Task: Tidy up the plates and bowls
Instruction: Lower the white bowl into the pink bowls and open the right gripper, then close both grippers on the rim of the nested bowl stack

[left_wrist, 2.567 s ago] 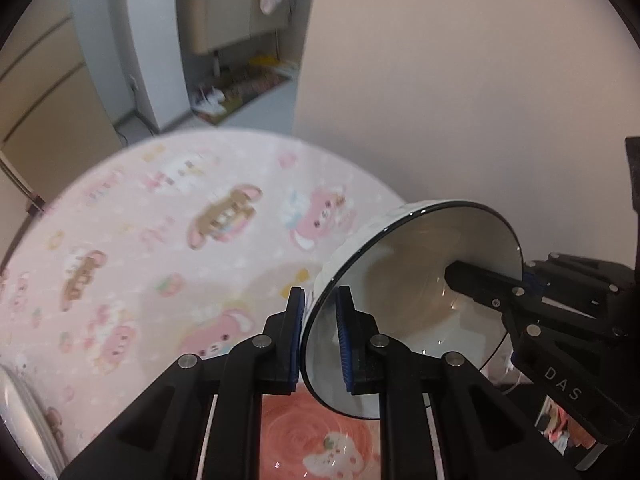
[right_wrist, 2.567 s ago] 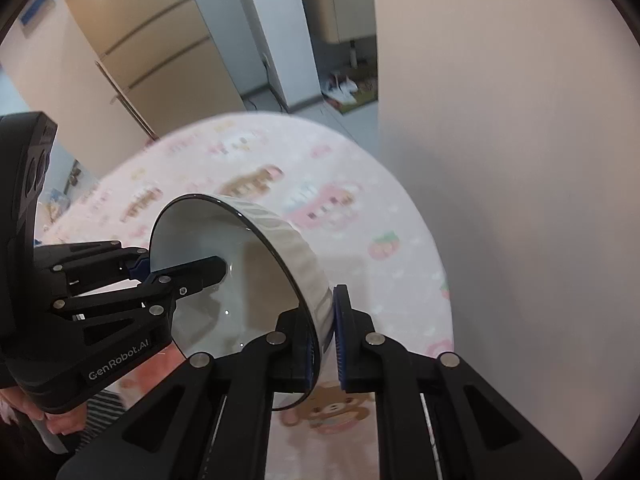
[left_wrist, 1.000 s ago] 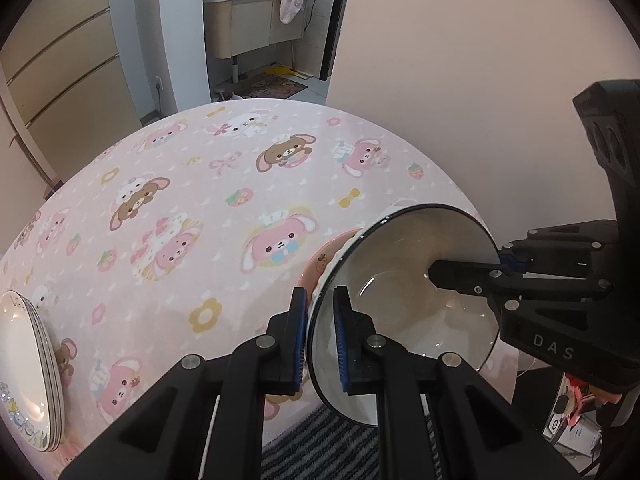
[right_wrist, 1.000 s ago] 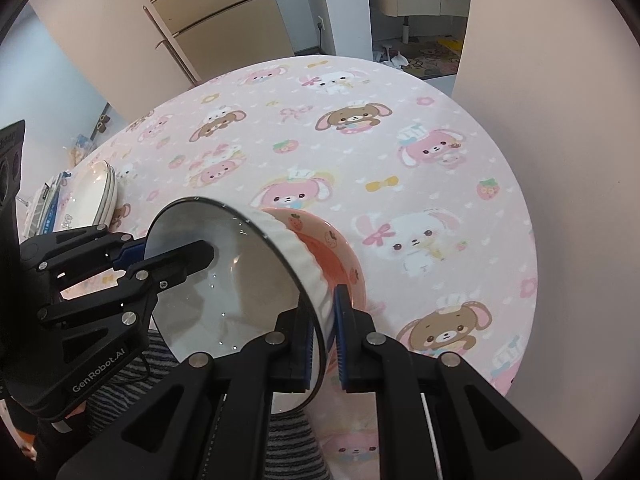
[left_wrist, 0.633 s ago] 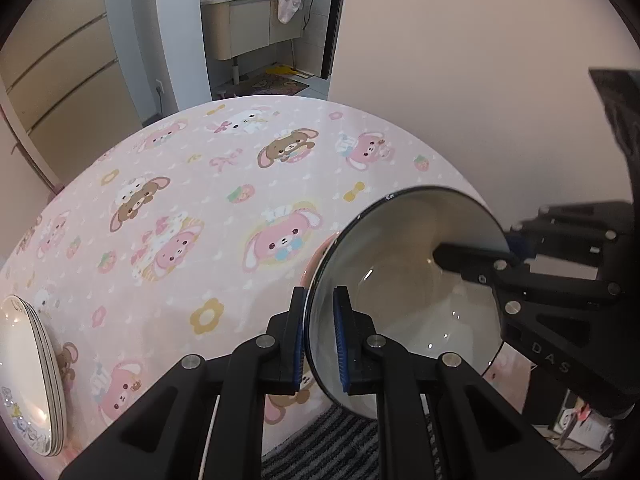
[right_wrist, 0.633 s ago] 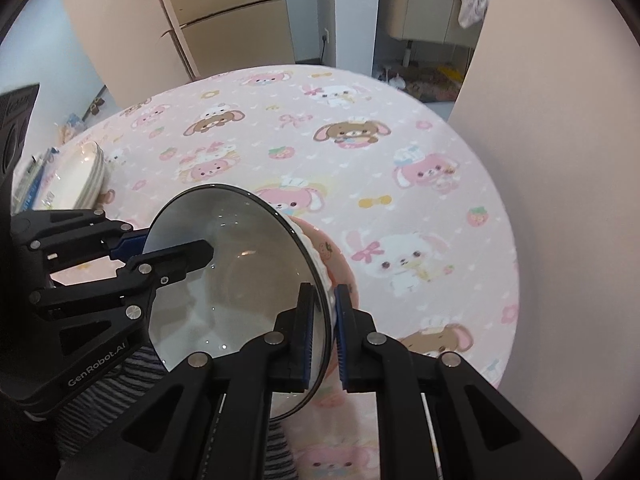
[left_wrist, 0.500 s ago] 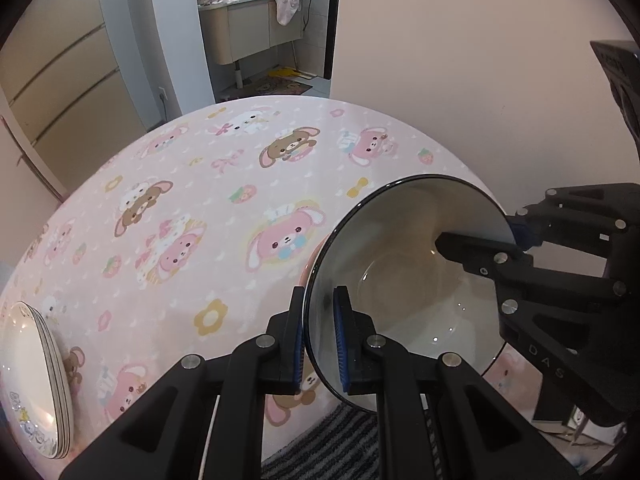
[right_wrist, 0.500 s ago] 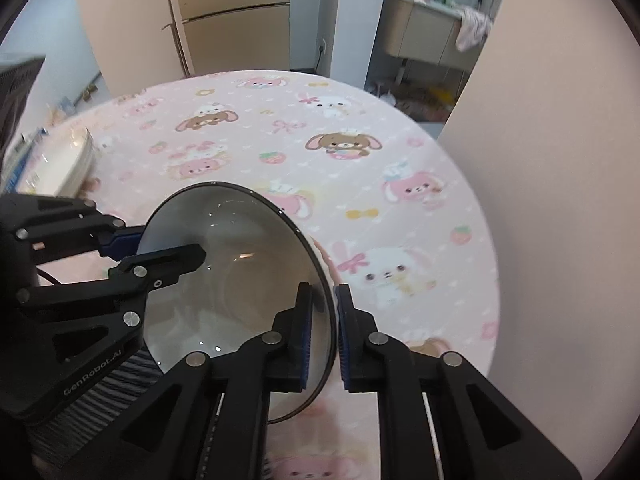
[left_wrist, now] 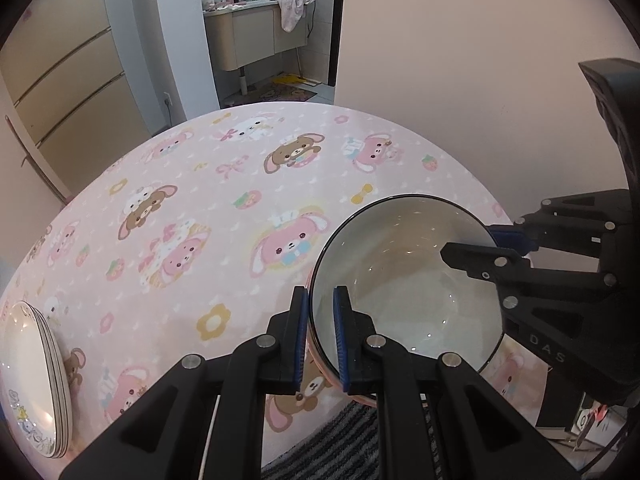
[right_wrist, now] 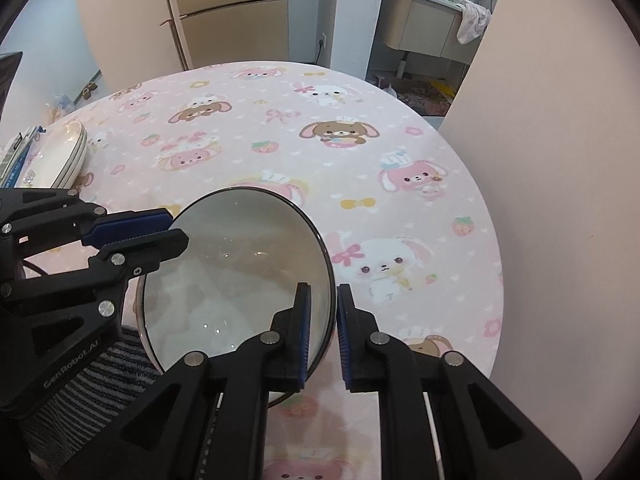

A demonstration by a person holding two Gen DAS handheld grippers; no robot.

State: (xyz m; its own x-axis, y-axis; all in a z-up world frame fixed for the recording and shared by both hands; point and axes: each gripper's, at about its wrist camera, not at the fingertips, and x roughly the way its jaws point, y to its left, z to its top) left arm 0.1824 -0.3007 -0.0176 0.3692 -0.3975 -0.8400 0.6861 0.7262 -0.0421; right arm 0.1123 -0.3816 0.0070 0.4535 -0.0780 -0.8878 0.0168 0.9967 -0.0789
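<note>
Two hand-held grippers share one white bowl (left_wrist: 404, 292) w/ a dark rim, over the near edge of a round table (left_wrist: 248, 184) covered in a pink cartoon-animal cloth. The left gripper (left_wrist: 321, 340) is clamped on the bowl's left rim, one blue pad inside the wall, one outside. The right gripper (right_wrist: 322, 338) grips the opposite rim the same way, jaws pinched on the wall. Seen from the left wrist, the right gripper (left_wrist: 492, 248) reaches in from the right side; from the right wrist, the left gripper (right_wrist: 160, 230) comes in from the left.

The bowl (right_wrist: 236, 276) sits mouth up, opening tipped slightly toward the cameras, inside empty and glossy. Being round, it has no clear long axis; the two grips sit roughly across its width from each other. A sliver of pink rim (left_wrist: 362, 396) peeks out beneath it; whether the bowl rests on that or hangs just above can't be told.

A stack of white plates (right_wrist: 60, 156) stands at the table's left edge, well apart from the bowl. Striped fabric (right_wrist: 100, 384) shows below the table's near edge.
</note>
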